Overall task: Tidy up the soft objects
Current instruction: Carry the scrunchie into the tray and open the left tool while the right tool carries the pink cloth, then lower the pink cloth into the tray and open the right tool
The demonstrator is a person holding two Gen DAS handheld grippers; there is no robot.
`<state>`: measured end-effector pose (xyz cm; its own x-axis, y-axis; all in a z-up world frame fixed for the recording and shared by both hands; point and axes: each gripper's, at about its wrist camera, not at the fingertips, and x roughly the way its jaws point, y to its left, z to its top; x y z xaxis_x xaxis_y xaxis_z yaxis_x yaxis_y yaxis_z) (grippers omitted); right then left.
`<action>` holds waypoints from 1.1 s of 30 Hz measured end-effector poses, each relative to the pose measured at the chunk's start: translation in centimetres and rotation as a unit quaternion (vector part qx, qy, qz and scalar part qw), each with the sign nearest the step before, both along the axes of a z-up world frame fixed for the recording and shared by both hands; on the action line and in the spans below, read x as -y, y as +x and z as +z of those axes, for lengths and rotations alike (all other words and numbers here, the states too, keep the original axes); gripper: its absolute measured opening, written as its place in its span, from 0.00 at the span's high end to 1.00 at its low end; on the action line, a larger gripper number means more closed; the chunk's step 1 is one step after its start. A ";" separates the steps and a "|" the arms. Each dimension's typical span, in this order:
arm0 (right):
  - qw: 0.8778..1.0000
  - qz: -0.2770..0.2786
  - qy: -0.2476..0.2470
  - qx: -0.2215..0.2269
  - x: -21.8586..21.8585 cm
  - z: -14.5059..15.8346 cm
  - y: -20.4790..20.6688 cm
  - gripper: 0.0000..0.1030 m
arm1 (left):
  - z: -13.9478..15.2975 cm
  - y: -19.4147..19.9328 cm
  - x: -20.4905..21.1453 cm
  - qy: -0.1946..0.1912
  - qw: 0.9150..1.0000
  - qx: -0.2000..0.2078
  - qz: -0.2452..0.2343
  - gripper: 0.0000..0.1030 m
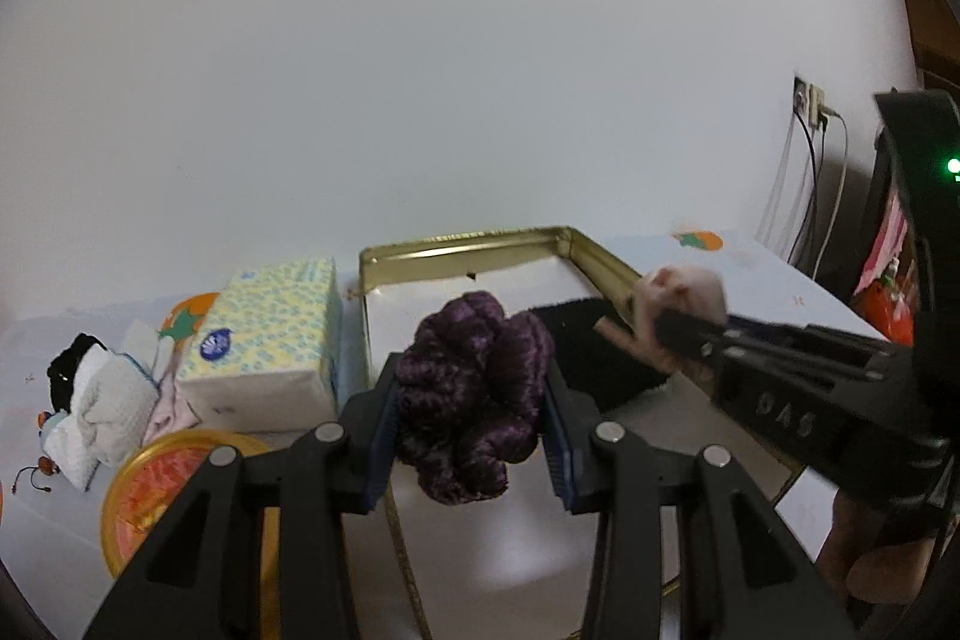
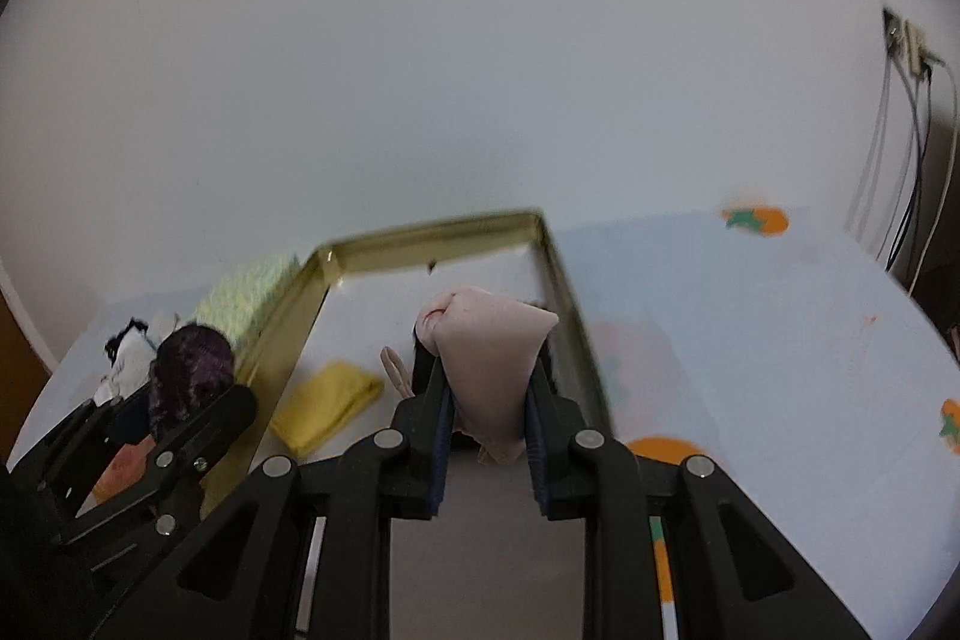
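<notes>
Left gripper [image 1: 471, 436]: clamped on purple scrunchie [image 1: 474, 394], above gold tray [image 1: 456, 244].
Right gripper [image 2: 489, 436]: clamped on pink cloth [image 2: 489, 364] over the tray; black cloth [image 1: 591, 346] partly hidden behind.
Yellow cloth [image 2: 327, 403] lies in the tray.
Tissue pack [image 1: 270, 340] beside the tray.

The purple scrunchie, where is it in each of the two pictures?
Left wrist view: the purple scrunchie is at lower centre, pinched in the left tongs, in front of the gold tray.
Right wrist view: the scrunchie sits at the lower left, in the same tongs seen from the side, just left of the tray's left wall.
Shared landmark: the gold tray, against the white wall in both views.
</notes>
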<state>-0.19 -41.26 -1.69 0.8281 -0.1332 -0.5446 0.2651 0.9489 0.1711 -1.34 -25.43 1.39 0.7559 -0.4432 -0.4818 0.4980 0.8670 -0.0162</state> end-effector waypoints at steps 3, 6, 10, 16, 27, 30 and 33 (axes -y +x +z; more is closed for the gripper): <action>1.000 0.011 0.017 -0.023 -0.2 -0.3 0.5 0.77 | 0.1 -0.2 0.2 0.005 1.000 0.001 -0.004 0.61; 0.999 0.011 0.012 -0.033 -0.1 -0.4 0.9 0.77 | -0.2 -0.3 0.6 0.010 1.000 0.001 -0.009 0.61; 0.999 0.008 0.013 -0.040 0.3 -0.3 1.2 0.77 | -0.3 -0.3 0.9 0.016 1.000 -0.001 -0.012 0.61; 0.999 0.008 0.010 -0.052 0.0 -0.6 1.5 0.77 | -0.4 0.1 1.2 0.023 1.000 -0.009 -0.012 0.61; 0.998 0.011 0.042 -0.048 0.8 -0.7 1.6 0.76 | -0.8 0.9 1.0 0.025 0.999 -0.024 0.009 0.44; 0.998 0.003 0.055 -0.026 1.1 -0.4 1.0 0.75 | -0.7 0.9 0.5 0.017 0.999 -0.021 0.025 0.24; 0.998 -0.005 0.060 -0.009 1.5 -0.2 0.6 0.64 | -0.7 1.0 0.1 0.011 0.999 -0.025 0.033 0.07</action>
